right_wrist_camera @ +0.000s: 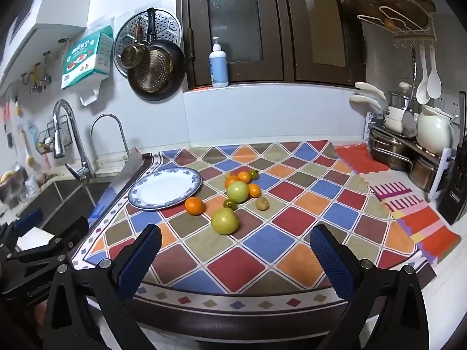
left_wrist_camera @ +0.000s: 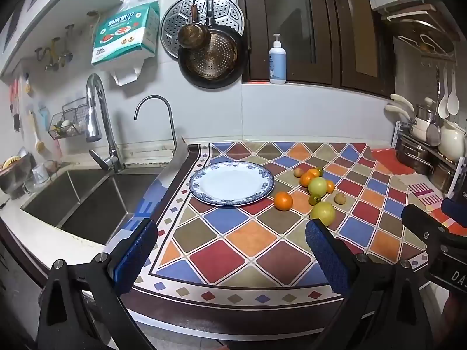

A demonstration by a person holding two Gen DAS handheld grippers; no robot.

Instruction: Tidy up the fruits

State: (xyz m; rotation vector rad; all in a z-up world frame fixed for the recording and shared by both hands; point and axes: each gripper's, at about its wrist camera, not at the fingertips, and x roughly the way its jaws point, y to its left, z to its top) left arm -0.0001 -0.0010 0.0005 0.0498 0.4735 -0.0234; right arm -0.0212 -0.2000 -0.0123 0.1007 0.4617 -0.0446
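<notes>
Round white plate with blue patterned rim (left_wrist_camera: 264, 185) lies flat on the diamond-patterned multicoloured mat (left_wrist_camera: 251, 239), nothing on it. Just right of it, loose on the mat: cluster of orange tangerines (right_wrist_camera: 194, 205), two pale green round fruits (right_wrist_camera: 224, 221), small dark green ones, small brown ones; all roundish, no clear long axis. Left gripper (left_wrist_camera: 230, 252) and right gripper (right_wrist_camera: 235, 250) both spread wide, holding nothing, short of the fruit.

- Your left gripper (left_wrist_camera: 230, 250) hung wide open above the checkered mat (left_wrist_camera: 251, 239).
- You faced the empty plate (left_wrist_camera: 231, 183), with the fruit cluster (left_wrist_camera: 316, 188) just right of it.
- The sink (left_wrist_camera: 87, 201) lay left.
</notes>
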